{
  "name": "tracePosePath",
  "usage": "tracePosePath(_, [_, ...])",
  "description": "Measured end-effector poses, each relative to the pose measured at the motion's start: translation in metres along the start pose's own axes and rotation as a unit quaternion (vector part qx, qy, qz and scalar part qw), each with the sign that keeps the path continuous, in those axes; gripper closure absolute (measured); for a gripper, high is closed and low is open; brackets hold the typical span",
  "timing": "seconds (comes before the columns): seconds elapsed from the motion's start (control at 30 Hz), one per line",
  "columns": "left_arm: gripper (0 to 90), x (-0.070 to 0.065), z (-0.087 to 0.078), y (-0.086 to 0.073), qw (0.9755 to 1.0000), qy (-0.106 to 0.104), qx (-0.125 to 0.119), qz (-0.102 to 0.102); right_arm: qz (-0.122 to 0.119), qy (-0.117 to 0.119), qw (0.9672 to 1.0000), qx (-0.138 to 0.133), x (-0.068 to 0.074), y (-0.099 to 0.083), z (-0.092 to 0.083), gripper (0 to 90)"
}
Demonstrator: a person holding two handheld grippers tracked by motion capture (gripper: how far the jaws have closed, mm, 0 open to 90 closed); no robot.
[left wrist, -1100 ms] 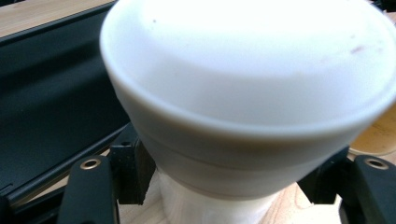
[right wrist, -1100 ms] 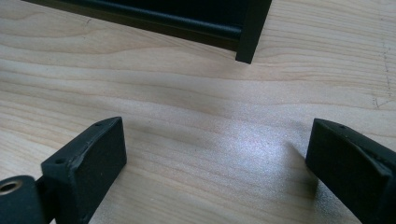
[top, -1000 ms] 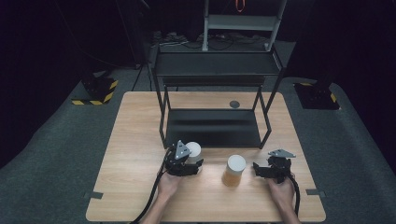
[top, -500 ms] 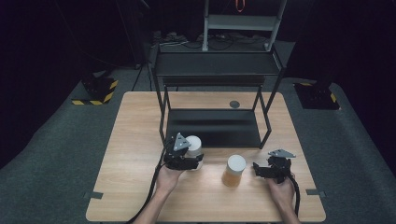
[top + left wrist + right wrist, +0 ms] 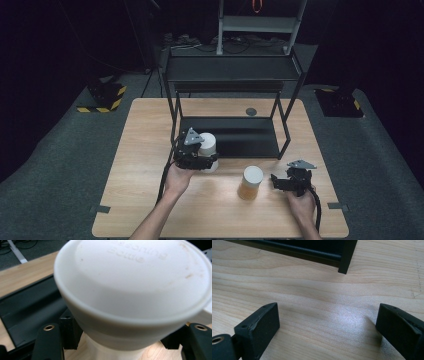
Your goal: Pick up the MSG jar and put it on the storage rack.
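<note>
Gripping the white jar (image 5: pixel 207 145) below its lid, just above the desk (image 5: pixel 140 150) at the rack's (image 5: pixel 235 75) front, the left hand-held gripper (image 5: pixel 202 161) could knock it against the frame, while the right hand-held gripper (image 5: pixel 280 183) rests wide open, empty.

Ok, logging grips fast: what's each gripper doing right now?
Left gripper: shut on the white-lidded bottle.
Right gripper: open, nothing between its jaws.

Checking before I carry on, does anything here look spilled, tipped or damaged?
Nothing stands out. The left tongs grip a white-lidded seasoning bottle upright; the second bottle stands upright on the table, with no spill visible.
</note>
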State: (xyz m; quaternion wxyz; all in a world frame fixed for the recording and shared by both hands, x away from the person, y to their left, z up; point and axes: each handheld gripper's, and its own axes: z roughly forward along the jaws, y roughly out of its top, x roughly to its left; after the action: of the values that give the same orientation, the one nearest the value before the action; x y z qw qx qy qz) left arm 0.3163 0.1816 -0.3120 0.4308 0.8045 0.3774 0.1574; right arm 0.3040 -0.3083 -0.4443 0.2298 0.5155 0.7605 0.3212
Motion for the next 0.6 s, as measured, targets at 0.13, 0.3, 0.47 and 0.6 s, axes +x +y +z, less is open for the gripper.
tracePosePath(0.13, [32.9,0.002,-0.009,0.022,1.0,-0.004,-0.002,0.007,-0.001,0.0,1.0,0.0,0.0,0.0,0.0,4.6])
tracePosePath(0.3, [33.0,0.003,-0.022,0.051,0.9998,-0.004,-0.005,0.019,-0.001,0.0,1.0,0.0,0.0,0.0,0.0,4.6])
tracePosePath(0.47, [33.0,0.003,-0.034,0.081,0.9996,-0.006,-0.004,0.028,-0.001,0.0,1.0,0.0,0.0,0.0,0.0,4.6])
tracePosePath(0.6, [33.0,0.003,-0.042,0.105,0.9994,-0.012,-0.001,0.033,0.0,0.0,1.0,0.0,0.0,0.0,0.0,4.6])
